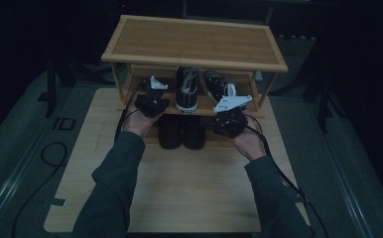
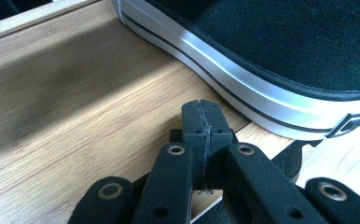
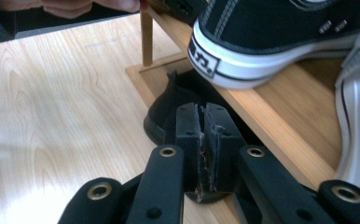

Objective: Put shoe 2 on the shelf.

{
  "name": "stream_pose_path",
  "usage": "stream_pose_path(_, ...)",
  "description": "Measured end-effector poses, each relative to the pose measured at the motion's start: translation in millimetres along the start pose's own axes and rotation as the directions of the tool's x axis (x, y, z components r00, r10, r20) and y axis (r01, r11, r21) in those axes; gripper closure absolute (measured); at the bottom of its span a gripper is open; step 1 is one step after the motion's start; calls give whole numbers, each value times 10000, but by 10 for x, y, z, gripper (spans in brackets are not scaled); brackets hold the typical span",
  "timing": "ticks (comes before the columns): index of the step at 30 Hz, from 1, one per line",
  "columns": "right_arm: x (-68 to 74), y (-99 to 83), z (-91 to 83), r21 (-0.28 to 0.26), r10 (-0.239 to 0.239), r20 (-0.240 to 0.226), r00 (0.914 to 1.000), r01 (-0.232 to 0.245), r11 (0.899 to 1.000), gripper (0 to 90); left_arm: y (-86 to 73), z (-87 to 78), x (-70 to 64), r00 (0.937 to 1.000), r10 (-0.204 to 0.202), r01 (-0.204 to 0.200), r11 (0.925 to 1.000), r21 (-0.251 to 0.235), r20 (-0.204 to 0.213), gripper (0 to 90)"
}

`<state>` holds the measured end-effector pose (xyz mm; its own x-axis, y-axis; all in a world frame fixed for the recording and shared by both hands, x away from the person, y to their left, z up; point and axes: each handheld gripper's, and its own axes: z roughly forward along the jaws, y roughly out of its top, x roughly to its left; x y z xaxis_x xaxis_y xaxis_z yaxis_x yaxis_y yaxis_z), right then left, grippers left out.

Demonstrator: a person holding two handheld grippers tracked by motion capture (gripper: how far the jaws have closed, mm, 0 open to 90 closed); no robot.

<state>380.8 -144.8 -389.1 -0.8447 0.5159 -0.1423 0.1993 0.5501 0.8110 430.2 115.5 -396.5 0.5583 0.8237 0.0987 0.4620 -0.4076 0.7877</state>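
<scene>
Blk/white sneakers point(image 1: 186, 89) upright on rack's mid shelf point(image 1: 209, 105) (heels outward); dark pair point(image 1: 181, 132) below.

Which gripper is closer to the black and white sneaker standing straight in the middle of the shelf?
Left. The left gripper sits just beside that sneaker, by its white sole. The right gripper is lower and farther off.

Letters "ID" on the grey floor mat point(image 1: 63, 123), heel label on the black sneaker point(image 3: 204, 59) unreadable
</scene>
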Motion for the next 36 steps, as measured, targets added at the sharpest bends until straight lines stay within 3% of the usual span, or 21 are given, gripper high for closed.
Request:
stream_pose_path(13,-108,-192,-286,-171,214,92,9997,-212,9996,864,4,0,12,10000,42,-43,10000,21,50,900)
stream_pose_path(33,-272,-479,-588,313,211,432,9988,-225,9993,899,3,0,2,10000,5,-5,10000,18,11,900)
stream_pose_path(36,-292,-523,-646,280,266,414,9988,-277,9992,899,9,-4,-5,9999,155,-155,9998,102,-71,900)
